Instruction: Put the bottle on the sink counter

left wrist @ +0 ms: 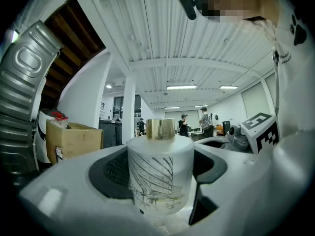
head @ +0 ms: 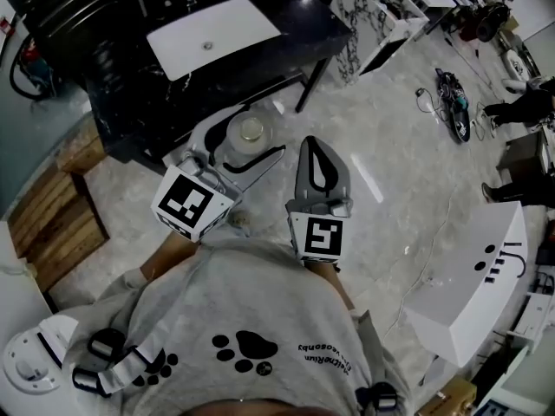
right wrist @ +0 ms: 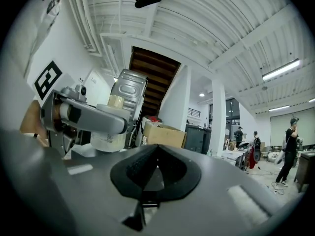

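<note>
1. The bottle [left wrist: 160, 173], frosted white with a gold cap, stands upright between the jaws of the left gripper [head: 245, 146], which are clamped on its sides.
2. The bottle is held up over the pale floor [head: 390, 172], close in front of the person.
3. The right gripper [head: 319, 165] is just beside it, jaws pressed together with nothing in them.
4. The dark sink counter [head: 299, 29] with its white basin [head: 212, 33] lies ahead, well apart from the bottle.
</note>
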Available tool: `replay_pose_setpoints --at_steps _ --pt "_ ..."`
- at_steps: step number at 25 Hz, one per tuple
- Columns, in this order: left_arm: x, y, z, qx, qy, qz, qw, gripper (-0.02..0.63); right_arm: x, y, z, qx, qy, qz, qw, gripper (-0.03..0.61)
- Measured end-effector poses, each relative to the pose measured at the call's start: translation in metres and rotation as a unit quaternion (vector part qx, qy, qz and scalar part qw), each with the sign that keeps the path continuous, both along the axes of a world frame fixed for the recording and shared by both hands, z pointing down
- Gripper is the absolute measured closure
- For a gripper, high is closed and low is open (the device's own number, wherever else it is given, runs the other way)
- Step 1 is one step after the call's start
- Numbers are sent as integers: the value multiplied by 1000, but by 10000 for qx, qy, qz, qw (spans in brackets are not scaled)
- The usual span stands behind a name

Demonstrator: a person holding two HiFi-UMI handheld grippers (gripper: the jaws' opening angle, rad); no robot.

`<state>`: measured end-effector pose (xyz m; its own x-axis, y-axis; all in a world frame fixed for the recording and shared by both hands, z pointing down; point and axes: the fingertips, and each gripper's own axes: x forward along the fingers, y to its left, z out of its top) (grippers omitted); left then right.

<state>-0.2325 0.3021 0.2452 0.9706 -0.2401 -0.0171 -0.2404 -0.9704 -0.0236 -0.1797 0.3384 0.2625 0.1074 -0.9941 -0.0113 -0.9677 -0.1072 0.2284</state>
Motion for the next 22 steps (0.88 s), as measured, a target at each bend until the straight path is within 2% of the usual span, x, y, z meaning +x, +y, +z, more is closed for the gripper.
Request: replay_pose_setpoints --at_steps 11,17,22 --pt "28 -36 8 -87 -25 173 9998 273 24 -36 9 -133 -83 177 9997 577" --pt "46 -63 13 -115 -126 11 9999 273 42 -67 12 -113 -91 1 9999 577" --pt "75 -96 7 -54 -14 -126 9999 275 70 -104 9 -103 -36 -202 9997 577"
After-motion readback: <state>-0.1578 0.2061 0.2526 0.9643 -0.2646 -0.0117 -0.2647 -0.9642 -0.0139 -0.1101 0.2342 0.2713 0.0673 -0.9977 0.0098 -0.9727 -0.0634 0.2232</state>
